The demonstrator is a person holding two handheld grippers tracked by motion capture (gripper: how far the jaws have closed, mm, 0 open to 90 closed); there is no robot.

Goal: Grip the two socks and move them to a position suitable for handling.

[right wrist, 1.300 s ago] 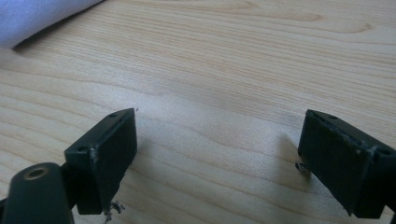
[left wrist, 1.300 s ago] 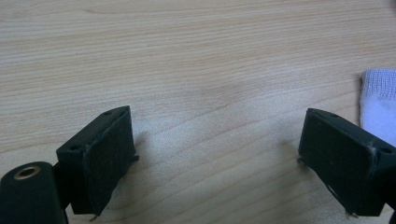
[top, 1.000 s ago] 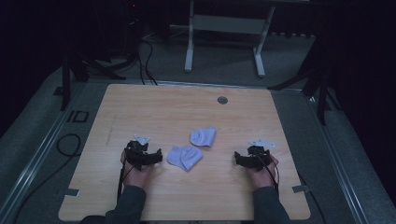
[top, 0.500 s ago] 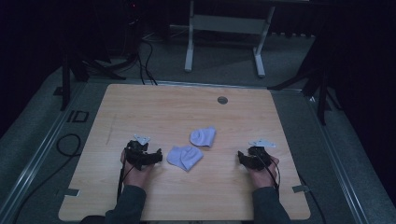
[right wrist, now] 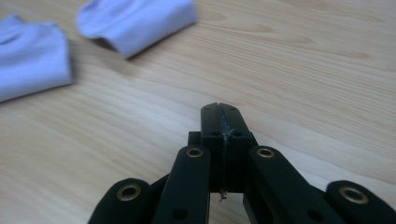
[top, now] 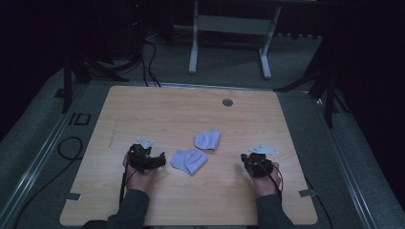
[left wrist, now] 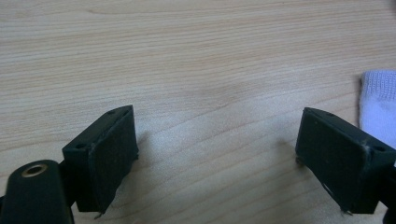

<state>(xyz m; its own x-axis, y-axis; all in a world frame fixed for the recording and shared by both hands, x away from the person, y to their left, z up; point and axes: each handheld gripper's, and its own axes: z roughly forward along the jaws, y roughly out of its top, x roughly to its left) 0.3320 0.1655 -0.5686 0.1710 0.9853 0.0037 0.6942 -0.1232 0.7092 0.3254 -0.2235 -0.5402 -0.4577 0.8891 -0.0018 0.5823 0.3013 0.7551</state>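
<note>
Overall, the high view shows a wooden desk [top: 157,114] with two pale folded socks near its middle: the nearer sock [top: 189,161] lies just right of the left gripper [top: 155,162], the farther sock [top: 207,140] just beyond it. The right gripper [top: 249,160] sits well apart from both, toward the desk's right side.

In the left gripper view, the left gripper [left wrist: 217,154] has its jaws spread wide over bare wood, nothing between them; the edge of a sock [left wrist: 379,105] lies beside the right-hand jaw.

In the right gripper view, the right gripper [right wrist: 220,112] has just closed: jaws pressed together, empty. Both socks [right wrist: 135,21] [right wrist: 30,56] lie ahead at upper left.
</note>
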